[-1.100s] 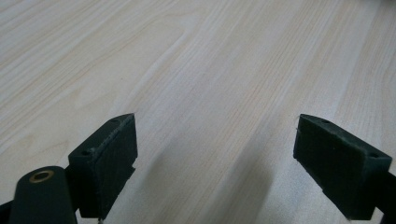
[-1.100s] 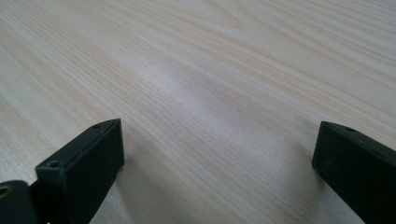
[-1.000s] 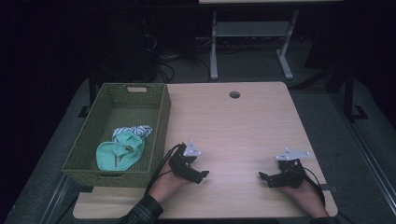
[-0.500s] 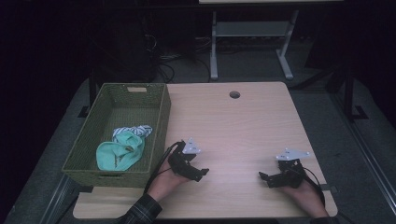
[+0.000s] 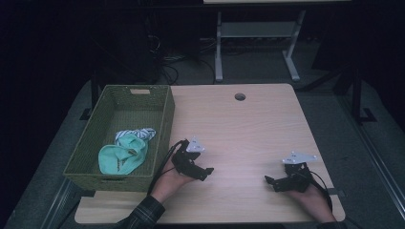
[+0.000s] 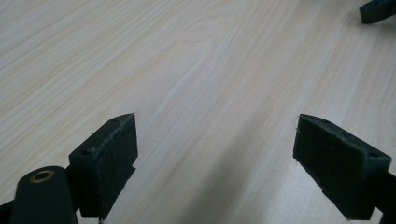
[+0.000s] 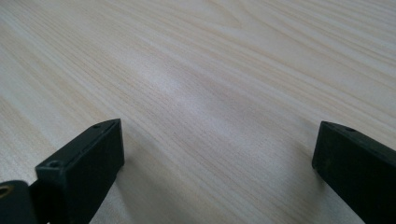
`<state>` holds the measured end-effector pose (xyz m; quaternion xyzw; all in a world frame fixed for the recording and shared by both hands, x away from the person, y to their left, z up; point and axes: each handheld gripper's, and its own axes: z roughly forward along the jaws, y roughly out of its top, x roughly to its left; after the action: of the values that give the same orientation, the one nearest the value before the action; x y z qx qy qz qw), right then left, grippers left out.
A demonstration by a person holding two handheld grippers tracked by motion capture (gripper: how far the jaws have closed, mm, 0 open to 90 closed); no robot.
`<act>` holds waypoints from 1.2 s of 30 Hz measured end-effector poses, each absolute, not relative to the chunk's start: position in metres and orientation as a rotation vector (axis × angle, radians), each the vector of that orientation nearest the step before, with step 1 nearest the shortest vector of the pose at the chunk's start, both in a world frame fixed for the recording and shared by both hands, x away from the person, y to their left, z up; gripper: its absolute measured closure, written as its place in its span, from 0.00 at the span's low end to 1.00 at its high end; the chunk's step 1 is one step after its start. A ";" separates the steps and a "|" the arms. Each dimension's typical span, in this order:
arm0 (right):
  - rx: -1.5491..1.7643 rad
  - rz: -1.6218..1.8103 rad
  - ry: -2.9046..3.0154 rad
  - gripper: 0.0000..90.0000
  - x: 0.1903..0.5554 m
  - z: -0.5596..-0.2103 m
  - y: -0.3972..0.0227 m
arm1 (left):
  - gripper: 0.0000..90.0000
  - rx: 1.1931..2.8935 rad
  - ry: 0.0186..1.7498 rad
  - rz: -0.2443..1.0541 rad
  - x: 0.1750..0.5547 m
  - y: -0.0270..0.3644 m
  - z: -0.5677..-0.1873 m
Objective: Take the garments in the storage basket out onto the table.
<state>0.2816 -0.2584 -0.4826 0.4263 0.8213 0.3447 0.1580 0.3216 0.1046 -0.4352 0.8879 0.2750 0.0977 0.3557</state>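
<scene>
My left gripper (image 5: 206, 172) rests low over the wooden table (image 5: 239, 129), just right of the green basket (image 5: 165, 125), held by a hand in a plaid sleeve. Its jaws stand wide apart in the left gripper view (image 6: 217, 119), with bare wood between them. My right gripper (image 5: 269, 182) sits near the table's front right and points left. It is open too, and nothing lies between its jaws (image 7: 219, 125). A dark jaw tip of the right gripper (image 6: 378, 10) peeks into the top right corner of the left gripper view.
The woven basket holds a mint green cloth (image 5: 120, 156) and a striped cloth (image 5: 139, 134) at its near end. A round cable hole (image 5: 239, 97) lies near the table's far edge. Beyond the table stand a metal frame (image 5: 218, 47) and cables on dark floor.
The left gripper has shifted a little away from the table's front edge. The right gripper has stayed put.
</scene>
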 end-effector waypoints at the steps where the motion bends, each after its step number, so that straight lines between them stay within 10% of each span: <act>1: 1.220 0.986 2.349 0.02 0.282 -0.483 -0.258 | 0.15 2.289 0.712 0.249 0.322 0.105 -0.435; 36: 1.221 0.988 2.347 0.02 0.282 -0.483 -0.258 | 0.15 2.281 0.718 0.273 0.326 0.106 -0.405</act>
<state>0.2819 -0.2579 -0.4827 0.4268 0.8207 0.3454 0.1582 0.3263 0.1056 -0.4052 0.8845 0.2785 0.1060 0.3590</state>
